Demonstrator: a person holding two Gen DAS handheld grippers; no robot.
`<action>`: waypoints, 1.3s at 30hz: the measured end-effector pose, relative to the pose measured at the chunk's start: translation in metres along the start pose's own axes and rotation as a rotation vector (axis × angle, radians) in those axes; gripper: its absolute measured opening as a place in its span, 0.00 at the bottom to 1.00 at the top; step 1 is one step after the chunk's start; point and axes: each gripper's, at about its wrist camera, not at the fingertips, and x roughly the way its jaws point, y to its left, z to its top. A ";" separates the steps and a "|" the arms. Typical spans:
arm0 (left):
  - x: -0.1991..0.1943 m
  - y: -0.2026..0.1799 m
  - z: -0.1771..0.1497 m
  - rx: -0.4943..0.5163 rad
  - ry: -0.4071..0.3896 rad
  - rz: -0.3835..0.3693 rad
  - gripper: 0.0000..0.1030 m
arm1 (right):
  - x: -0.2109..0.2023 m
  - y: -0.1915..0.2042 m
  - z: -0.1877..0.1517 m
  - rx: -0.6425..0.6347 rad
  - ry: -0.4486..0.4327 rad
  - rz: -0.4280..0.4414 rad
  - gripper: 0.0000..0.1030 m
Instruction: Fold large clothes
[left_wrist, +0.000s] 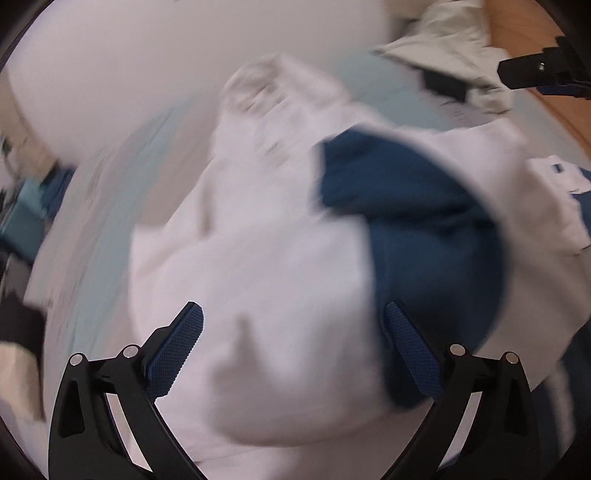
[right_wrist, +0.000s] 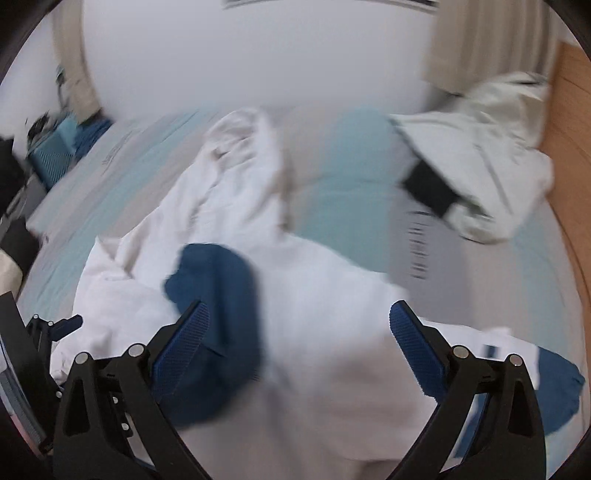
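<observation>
The left claw (left_wrist: 293, 328) stands wide with nothing between its blue pads (left_wrist: 173, 350), hanging over the white garment (left_wrist: 280, 258); the right claw (right_wrist: 299, 328) is spread just as wide and empty above the same cloth. That garment, white with a dark blue lining (left_wrist: 413, 206) turned out, lies crumpled on the bed (right_wrist: 351, 192) in the middle of the pale blue sheet, one long part trailing off toward the far side. A second pale garment (right_wrist: 480, 155) sits well apart by the wooden headboard (right_wrist: 569, 110). Both views are smeared, so edges are hard to read. The step looks like taking a fresh hold: better to pick two clear outer corners or the hem, one per claw, pinch a single layer, and pull the cloth flat before any fold
</observation>
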 end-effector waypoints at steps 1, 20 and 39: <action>0.004 0.014 -0.008 -0.007 0.011 0.024 0.94 | 0.010 0.018 0.002 -0.015 0.012 0.015 0.92; 0.045 0.129 -0.081 -0.113 0.153 0.196 0.94 | 0.105 0.152 0.005 -0.233 0.147 -0.109 0.92; 0.074 0.186 -0.081 -0.166 0.188 0.303 0.95 | 0.094 0.083 0.002 0.054 0.161 -0.080 0.20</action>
